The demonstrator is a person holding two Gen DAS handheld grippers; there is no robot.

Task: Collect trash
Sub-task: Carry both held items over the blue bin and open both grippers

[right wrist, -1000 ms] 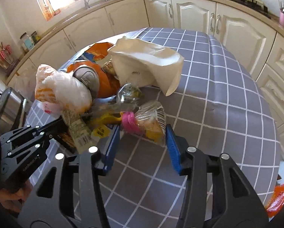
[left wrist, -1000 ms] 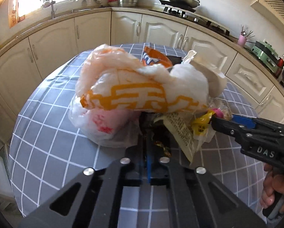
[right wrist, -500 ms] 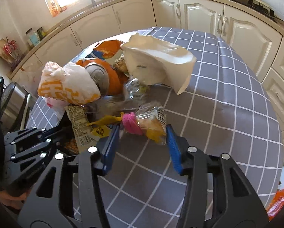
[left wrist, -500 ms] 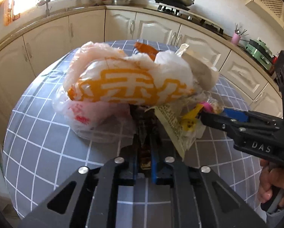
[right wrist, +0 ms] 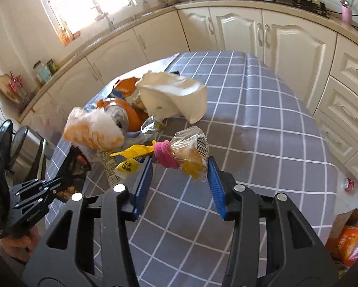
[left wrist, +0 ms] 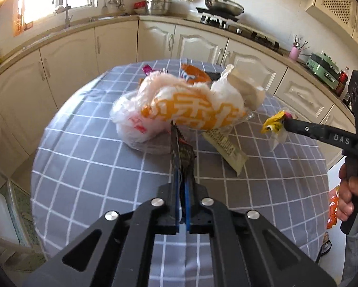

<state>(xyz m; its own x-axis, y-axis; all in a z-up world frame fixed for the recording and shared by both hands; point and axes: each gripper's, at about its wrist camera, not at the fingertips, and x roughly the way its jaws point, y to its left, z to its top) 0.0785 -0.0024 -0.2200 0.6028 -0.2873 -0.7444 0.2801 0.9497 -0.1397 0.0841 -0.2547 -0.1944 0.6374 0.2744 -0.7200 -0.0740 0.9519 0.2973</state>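
Observation:
My left gripper [left wrist: 182, 167] is shut on a dark snack wrapper [left wrist: 184, 151] and holds it above the table; it also shows in the right wrist view [right wrist: 68, 174]. My right gripper [right wrist: 179, 165] is shut on a clear plastic bag tied with a pink band [right wrist: 186, 153], lifted off the table; its yellow end [left wrist: 273, 123] shows in the left wrist view. A pile of trash lies on the grey checked tablecloth [left wrist: 95, 167]: a white and orange plastic bag [left wrist: 190, 110], a crumpled white paper bag [right wrist: 174, 98], an orange can [right wrist: 121, 114] and a beige sachet [left wrist: 226, 148].
The round table stands in a kitchen with cream cabinets [left wrist: 71, 55] around it. An orange packet [right wrist: 351, 241] lies on the floor at the right. A metal bin [right wrist: 25, 143] stands left of the table.
Both grippers have pulled back and up from the pile, each with its item. The left gripper's wrapper has come out from under the white and orange bag. The right gripper's bag is off the table.

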